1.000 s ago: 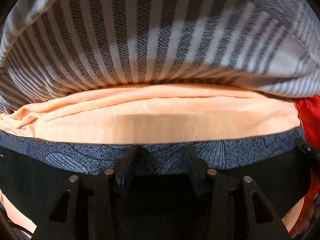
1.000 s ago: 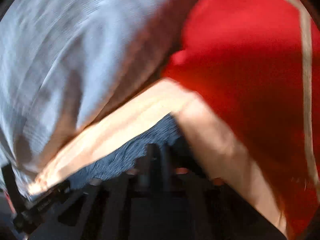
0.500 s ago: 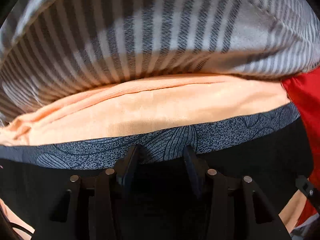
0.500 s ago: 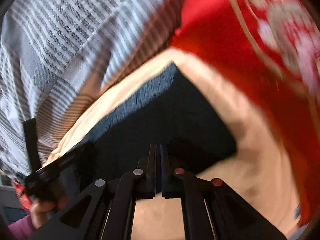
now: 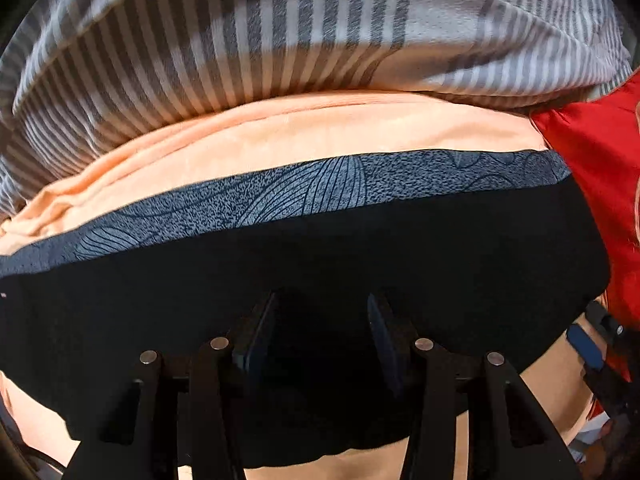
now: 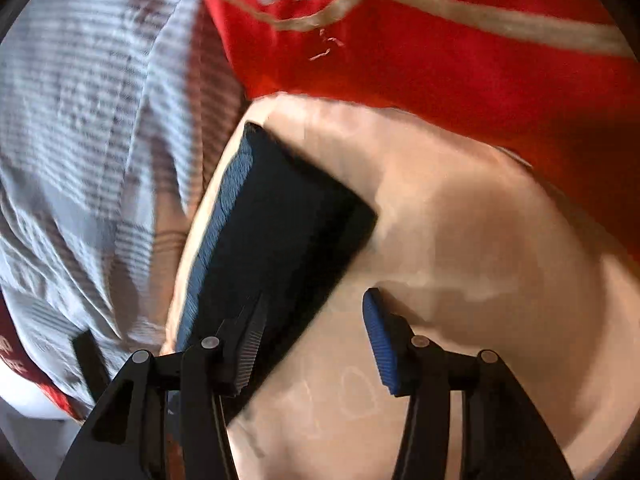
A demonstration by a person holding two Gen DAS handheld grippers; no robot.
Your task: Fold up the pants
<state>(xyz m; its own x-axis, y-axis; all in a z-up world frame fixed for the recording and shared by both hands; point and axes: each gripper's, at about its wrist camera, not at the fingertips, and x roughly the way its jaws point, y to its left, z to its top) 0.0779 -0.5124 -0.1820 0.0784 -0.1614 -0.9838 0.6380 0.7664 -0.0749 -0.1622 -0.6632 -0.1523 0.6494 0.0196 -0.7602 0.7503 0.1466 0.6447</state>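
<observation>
- Pants (image 5: 320,280): we list one black garment with a blue-grey leaf-patterned band, already folded into a compact block. It lies on the peach cloth (image 5: 320,136), next to the striped fabric (image 5: 280,40) and the red embroidered cloth (image 6: 440,60).
- Handling, as we judge it: soft, light and limp knit. It should drape and sag when lifted, and the layers may slide apart. It is not fragile. We would take hold at a folded edge or corner, pinching all layers together.
- Left gripper (image 5: 320,332): the jaws are partly spread above the dark cloth. We cannot tell whether the pads press on it, since black cloth fills the gap.
- Right gripper (image 6: 312,332): the jaws have just been opening and now stand spread. The pants' near corner lies by the left finger, with bare peach cloth between the pads. Nothing is pinched.
- Left wrist view only: we record the leaf pattern on the band and the long front edge of the fold.
- Right wrist view only: we record the block's whole outline, its far corner, and the floral embroidery on the red cloth.
</observation>
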